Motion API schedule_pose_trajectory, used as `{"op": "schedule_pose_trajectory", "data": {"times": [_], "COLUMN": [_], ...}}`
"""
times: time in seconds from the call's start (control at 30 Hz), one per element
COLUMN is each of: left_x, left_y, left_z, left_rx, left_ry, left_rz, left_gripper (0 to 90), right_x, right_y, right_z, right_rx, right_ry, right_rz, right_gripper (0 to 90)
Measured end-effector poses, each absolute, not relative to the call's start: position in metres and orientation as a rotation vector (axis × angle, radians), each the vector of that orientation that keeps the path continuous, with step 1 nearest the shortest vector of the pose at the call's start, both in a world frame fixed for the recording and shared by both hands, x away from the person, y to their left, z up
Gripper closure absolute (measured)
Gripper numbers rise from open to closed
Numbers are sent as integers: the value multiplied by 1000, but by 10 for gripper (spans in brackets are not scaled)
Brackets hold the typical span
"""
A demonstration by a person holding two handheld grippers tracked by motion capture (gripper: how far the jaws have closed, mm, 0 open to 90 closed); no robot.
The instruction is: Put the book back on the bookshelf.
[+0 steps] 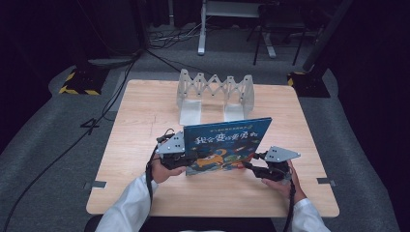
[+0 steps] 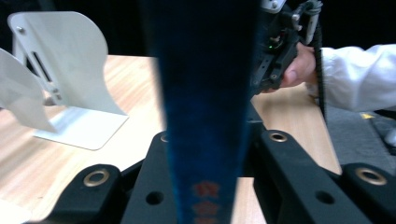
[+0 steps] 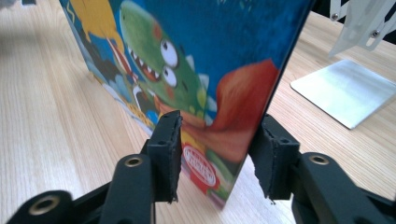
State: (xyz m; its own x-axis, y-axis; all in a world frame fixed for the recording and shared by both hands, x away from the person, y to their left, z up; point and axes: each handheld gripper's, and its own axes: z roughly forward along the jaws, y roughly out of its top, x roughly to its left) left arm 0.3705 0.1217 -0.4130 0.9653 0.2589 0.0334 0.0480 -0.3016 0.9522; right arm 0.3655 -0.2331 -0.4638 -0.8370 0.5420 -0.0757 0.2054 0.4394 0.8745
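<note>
A blue picture book with a green dinosaur on its cover stands upright on the wooden table. My left gripper is shut on the book's left edge; its own view has the dark blue spine clamped between the two black jaws. My right gripper sits at the book's lower right corner. Its jaws straddle that corner, with a wide gap between them. The thin edge lies close to the right pad and the pads do not press together on it.
A white folding book rack with metal base plates stands behind the book near the table's far edge. One of its curved dividers is close on the left. Cables trail over the grey floor.
</note>
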Motion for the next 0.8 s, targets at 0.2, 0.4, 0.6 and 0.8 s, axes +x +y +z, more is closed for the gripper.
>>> {"op": "schedule_pose_trajectory", "data": {"times": [0.2, 0.4, 0.6, 0.8], "left_x": [374, 369, 366, 363], "left_y": [123, 123, 121, 118], "left_z": [-412, -413, -415, -417], "left_rx": [1873, 1879, 1856, 1841], "left_ry": [285, 268, 270, 261], "left_rz": [206, 222, 256, 294], "left_gripper": [803, 817, 815, 820], "right_x": [356, 351, 349, 353], "right_y": [-252, -274, -295, -307], "right_z": [-468, -474, -475, -479], "right_rx": [678, 760, 837, 901], "right_ry": [2337, 2305, 2242, 2216], "right_rz": [1294, 1263, 1239, 1205], "right_gripper": [519, 505, 498, 493]}}
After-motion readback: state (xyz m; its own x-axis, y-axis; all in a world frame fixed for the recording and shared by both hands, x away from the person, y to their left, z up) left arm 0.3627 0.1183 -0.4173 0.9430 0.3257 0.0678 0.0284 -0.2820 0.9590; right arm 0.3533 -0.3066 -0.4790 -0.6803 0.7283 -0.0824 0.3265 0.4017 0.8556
